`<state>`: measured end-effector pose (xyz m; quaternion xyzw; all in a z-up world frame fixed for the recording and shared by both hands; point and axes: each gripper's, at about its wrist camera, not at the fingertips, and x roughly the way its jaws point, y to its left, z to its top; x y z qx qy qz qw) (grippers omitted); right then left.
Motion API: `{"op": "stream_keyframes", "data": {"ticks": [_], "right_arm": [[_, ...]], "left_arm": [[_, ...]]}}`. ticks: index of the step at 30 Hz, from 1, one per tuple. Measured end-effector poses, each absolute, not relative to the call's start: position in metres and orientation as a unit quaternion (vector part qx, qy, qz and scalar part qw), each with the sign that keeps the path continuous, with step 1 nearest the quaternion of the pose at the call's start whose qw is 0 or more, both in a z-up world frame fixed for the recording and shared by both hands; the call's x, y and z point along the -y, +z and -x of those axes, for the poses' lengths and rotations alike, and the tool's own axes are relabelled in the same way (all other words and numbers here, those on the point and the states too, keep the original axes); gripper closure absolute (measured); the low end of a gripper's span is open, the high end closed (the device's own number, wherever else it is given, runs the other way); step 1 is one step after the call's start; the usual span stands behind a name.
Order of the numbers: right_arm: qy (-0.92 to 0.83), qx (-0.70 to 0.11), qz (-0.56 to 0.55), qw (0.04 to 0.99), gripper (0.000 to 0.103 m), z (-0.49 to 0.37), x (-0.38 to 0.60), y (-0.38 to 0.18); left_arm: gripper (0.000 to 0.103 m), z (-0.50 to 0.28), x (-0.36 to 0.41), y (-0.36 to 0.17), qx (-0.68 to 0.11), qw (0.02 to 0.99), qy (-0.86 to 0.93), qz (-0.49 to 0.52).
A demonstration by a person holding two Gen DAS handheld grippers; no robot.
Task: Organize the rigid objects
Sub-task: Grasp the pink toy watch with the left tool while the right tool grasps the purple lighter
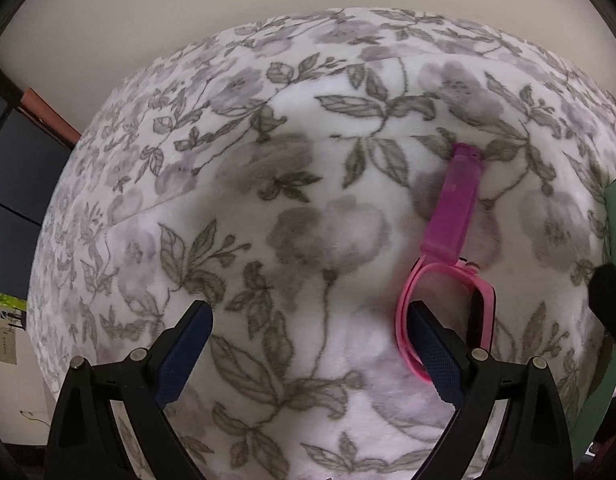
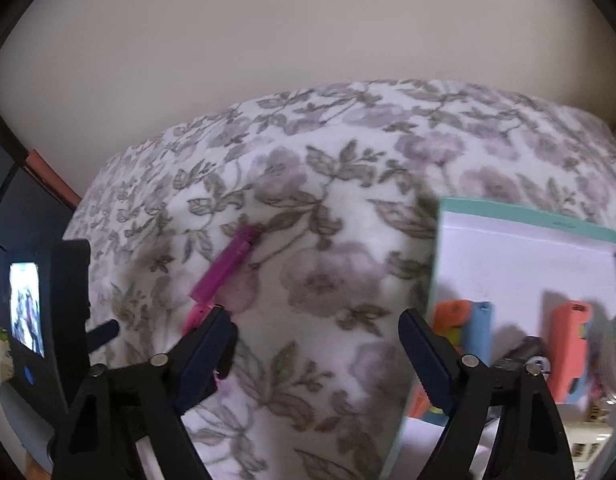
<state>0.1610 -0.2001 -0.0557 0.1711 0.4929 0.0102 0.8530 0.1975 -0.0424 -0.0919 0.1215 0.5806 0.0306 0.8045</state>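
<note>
A soft, fleecy blanket (image 1: 308,208) printed with grey leaves and pale mauve flowers is spread over a rounded surface and fills the middle of both views. On it, right of centre in the left wrist view, a pink watch (image 1: 447,292) is laid: its glossy rubber strap forms a loop around a black rectangular face, and a flat, translucent magenta piece extends from it toward the upper right. The left claw (image 1: 308,344) is seen wide open at the lower edge, its dark blue ribbed pads empty; the right-hand pad lies just beside the strap loop. The right claw (image 2: 319,344) is also held wide, with nothing between its pads. At the right of that view a shallow white box (image 2: 527,248) with a teal rim is seen, holding coral and light blue rectangular blocks.
</note>
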Motion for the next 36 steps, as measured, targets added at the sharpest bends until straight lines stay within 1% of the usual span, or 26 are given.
{"op": "stream_keyframes", "data": {"ticks": [4,11,19,24,26,28,29,31,35,36], "right_arm": [[0.017,-0.497,-0.160,0.853,0.016,-0.178,0.179,-0.060],[0.027,-0.508,-0.173,0.843,0.015,-0.207,0.150,-0.074],[0.008,-0.518,-0.152,0.842,0.015,-0.231,0.132,-0.087],[-0.014,-0.526,-0.109,0.843,0.015,-0.239,0.123,-0.093],[-0.021,-0.529,-0.084,0.844,0.020,-0.239,0.120,-0.093],[-0.024,-0.531,-0.061,0.845,0.031,-0.236,0.118,-0.093],[-0.024,-0.530,-0.052,0.846,0.034,-0.234,0.119,-0.093],[-0.024,-0.530,-0.042,0.846,0.048,-0.230,0.122,-0.092],[-0.014,-0.530,-0.030,0.848,0.063,-0.221,0.130,-0.090],[-0.013,-0.529,-0.028,0.848,0.068,-0.219,0.131,-0.090]], "left_arm": [[0.006,-0.204,0.031,-0.094,-0.591,0.800,0.019,-0.104],[0.006,-0.214,0.015,-0.095,-0.594,0.794,0.029,-0.125],[0.006,-0.212,0.008,-0.094,-0.594,0.791,0.052,-0.136],[0.004,-0.216,0.000,-0.097,-0.598,0.790,0.054,-0.125],[0.004,-0.215,0.001,-0.096,-0.598,0.790,0.054,-0.123],[0.004,-0.215,0.001,-0.096,-0.599,0.790,0.054,-0.119],[0.004,-0.215,0.000,-0.096,-0.600,0.790,0.055,-0.116],[0.004,-0.215,0.000,-0.097,-0.600,0.790,0.057,-0.114],[0.006,-0.214,0.003,-0.096,-0.597,0.791,0.058,-0.122],[0.008,-0.213,0.005,-0.095,-0.597,0.791,0.058,-0.124]]}}
